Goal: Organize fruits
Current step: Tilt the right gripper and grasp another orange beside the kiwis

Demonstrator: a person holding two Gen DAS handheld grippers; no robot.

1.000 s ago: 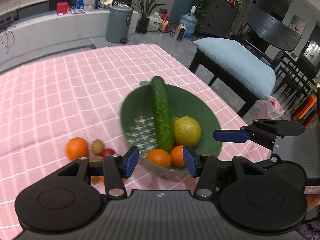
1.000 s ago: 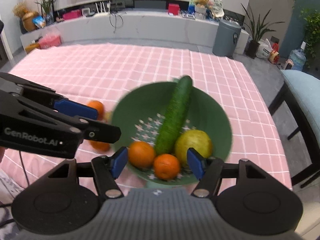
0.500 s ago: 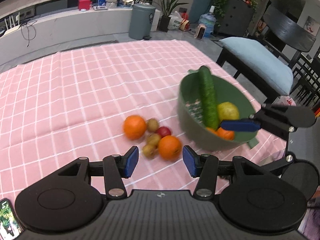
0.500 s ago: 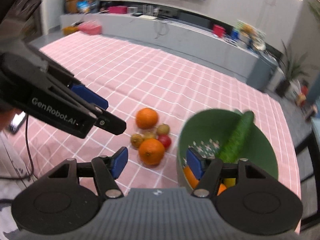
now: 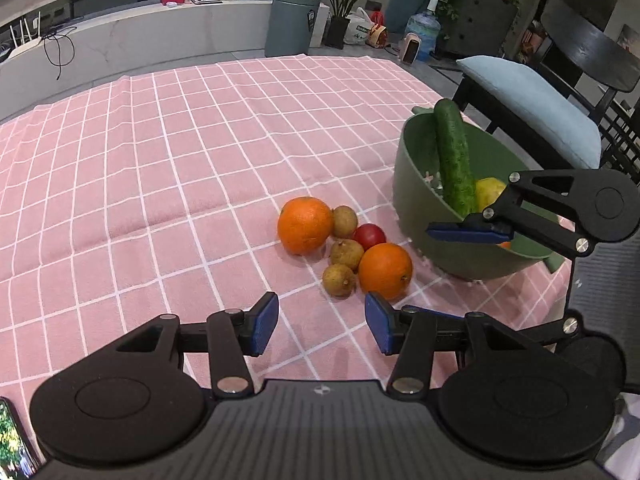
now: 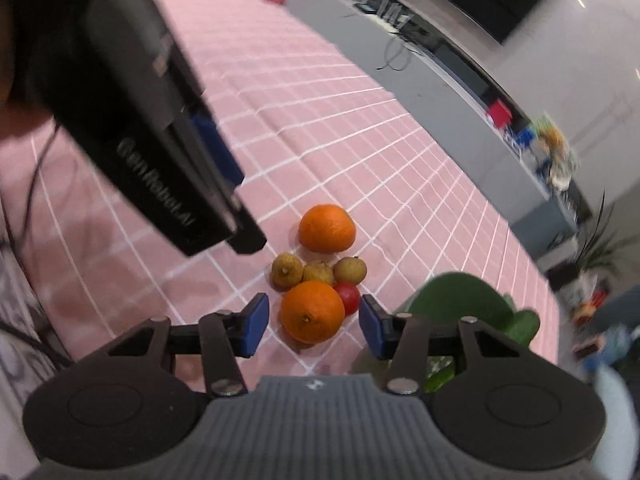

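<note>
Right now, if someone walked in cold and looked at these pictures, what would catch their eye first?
Probably the little heap of loose fruit on the pink checked tablecloth: two oranges, a red fruit and three small brown fruits, bunched together. Next, the green bowl just to the right of them, with a long cucumber leaning out over its rim. Both the left gripper and right gripper are open in front of the heap.

A pink checked cloth (image 5: 160, 184) with soft creases covers the table. The green bowl (image 5: 416, 200) looks like matt plastic. The oranges (image 5: 305, 225) have dimpled, slightly shiny peel; the small brown fruits (image 5: 346, 254) seem rough-skinned, though blur limits detail. The cucumber (image 5: 454, 160) is glossy.
</note>
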